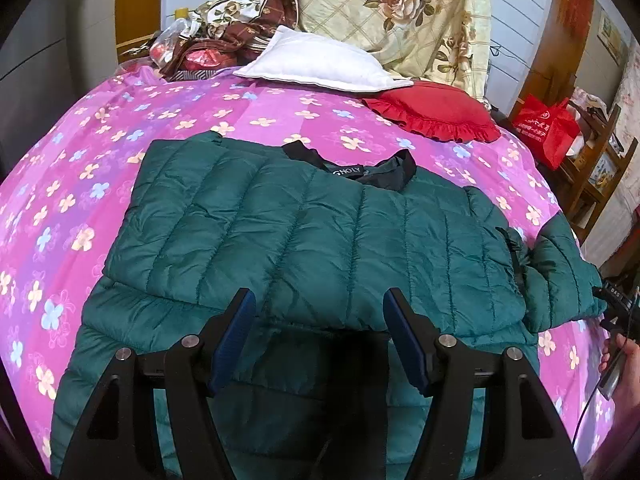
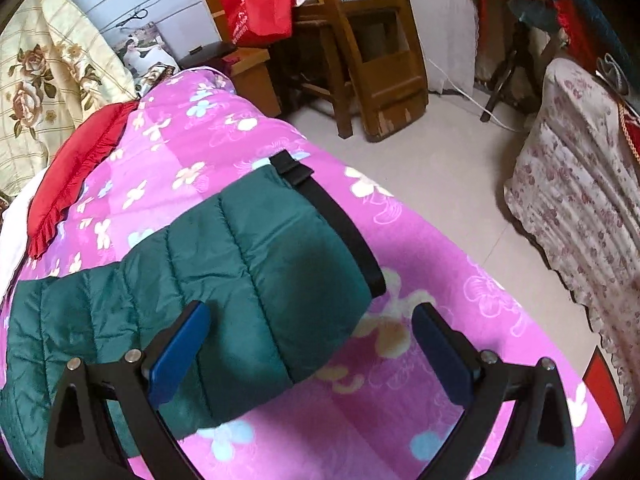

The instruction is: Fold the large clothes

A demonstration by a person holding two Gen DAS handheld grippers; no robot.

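Lying flat on the bed [image 1: 168, 112], the green puffer jacket [image 1: 304, 220] was seen partly folded, both hand-held grippers spread wide and empty.

One sleeve was folded across the jacket body; the black collar [image 1: 384, 168] was pointed toward the white pillow [image 1: 320, 64] and red cushion [image 1: 436, 110]. The left hand-held gripper [image 1: 320, 308] was held over the jacket's lower edge. The right hand-held gripper [image 2: 312, 320] was held around the end of the other sleeve [image 2: 256, 264], its black cuff [image 2: 340, 228] laid on the pink floral cover; contact could not be told.
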